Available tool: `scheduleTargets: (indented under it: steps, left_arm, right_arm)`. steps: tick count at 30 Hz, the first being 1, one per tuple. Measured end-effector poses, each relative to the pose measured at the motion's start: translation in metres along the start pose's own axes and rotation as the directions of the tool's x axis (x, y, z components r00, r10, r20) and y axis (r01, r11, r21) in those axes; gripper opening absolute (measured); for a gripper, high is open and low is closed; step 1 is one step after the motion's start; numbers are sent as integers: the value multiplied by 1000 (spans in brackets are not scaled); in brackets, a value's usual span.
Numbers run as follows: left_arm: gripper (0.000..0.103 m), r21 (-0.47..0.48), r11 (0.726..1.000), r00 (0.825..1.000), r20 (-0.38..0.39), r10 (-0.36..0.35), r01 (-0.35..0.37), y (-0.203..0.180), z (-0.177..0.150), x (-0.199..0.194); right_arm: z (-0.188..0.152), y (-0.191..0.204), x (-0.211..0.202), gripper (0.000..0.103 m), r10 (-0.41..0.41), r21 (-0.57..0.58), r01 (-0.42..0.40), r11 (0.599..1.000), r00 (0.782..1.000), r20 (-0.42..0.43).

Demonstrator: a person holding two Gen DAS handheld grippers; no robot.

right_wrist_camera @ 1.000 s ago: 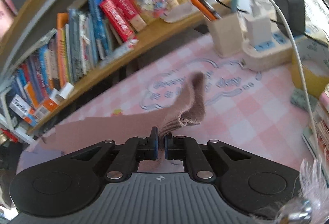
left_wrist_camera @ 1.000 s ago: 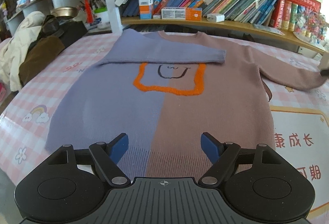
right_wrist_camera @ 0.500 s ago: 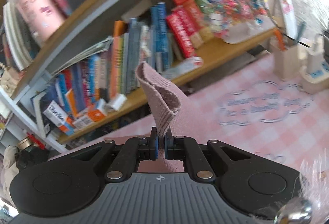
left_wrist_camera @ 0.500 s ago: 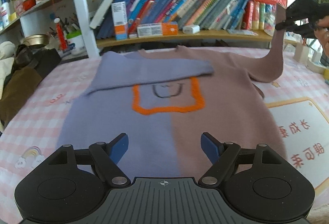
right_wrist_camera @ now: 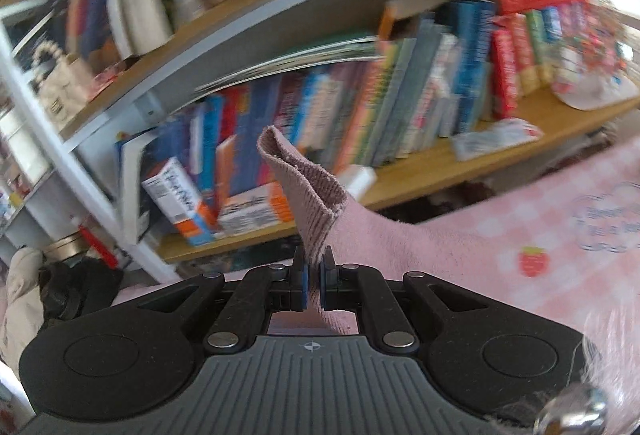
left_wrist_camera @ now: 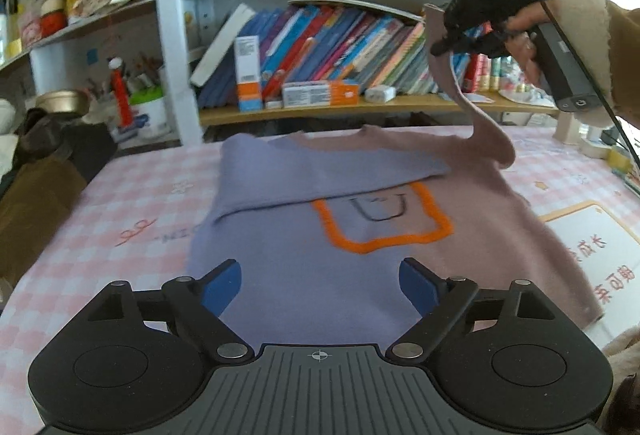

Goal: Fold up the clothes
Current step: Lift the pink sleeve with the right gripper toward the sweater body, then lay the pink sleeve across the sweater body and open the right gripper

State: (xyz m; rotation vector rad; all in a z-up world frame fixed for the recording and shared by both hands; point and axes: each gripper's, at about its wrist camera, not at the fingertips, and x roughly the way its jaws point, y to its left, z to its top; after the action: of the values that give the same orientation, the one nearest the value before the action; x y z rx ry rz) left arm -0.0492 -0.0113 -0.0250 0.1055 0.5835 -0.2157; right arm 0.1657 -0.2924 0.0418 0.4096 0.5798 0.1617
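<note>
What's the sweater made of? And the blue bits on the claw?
The sweater looks like soft, matte knitted yarn, maybe wool or acrylic: its cuff shows fine knit ribs and a fuzzy surface. The blue pads on the left claw look like smooth, dull rubber or plastic; which one isn't clear.

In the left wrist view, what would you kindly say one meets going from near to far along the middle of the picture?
Left claw → purple sweater front → orange outline patch → folded purple sleeve → bookshelf.
</note>
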Motion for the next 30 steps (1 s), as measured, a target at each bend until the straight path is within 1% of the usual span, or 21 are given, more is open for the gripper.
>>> scheduleTargets:
  steps: [6,11,16,21,30]
  left_arm:
    - [89,-2,1000,1000,-14,-3,3,26,-4,1]
    - [89,16,1000,1000,-14,7,-6,39,-6,-3]
    - [89,3,999,999,-13,41,-41,55,-7,-7]
    - [89,3,999,999,-22,47,-46,61,-8,-7]
    - [89,-7,998,997,-36,70,-70,68,-12,-8]
  right_arm:
    - [-26,63,41,5,-51,-119,44,992,997,-51]
    - [-50,93,68,5,-55,-191,37,981,995,-88]
    - [-69,105,81,5,-63,-213,36,976,991,-121]
    - [-79,112,90,5,-58,-213,25,977,987,-152]
    - [-98,120,107,5,-65,-223,14,975,973,-222]
